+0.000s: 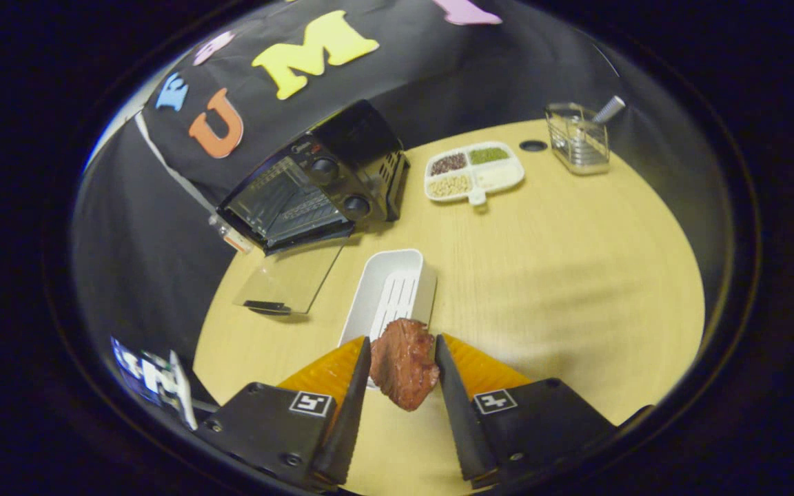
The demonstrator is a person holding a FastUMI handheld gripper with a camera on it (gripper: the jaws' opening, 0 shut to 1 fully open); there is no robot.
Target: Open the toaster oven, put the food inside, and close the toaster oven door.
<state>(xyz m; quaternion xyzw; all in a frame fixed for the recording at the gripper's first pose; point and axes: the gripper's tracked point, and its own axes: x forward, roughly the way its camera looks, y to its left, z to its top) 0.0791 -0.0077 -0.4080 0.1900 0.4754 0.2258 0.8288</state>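
The gripper (402, 348) has two wedge-shaped fingers (352, 399) on blocky housings — each housing carries a square coded marker (311, 404) and small screws (292, 459).

The hand-held gripper (402, 358) pinches a reddish-brown piece of meat (404, 372) between both fingers, above the wooden bench (576, 275). Just beyond the fingers lies a white tray (393, 293). Farther off stands the black toaster oven (314, 182) with its glass door (290, 279) folded down open. A divided dish of grains (474, 172) and a wire rack (578, 138) sit beyond.
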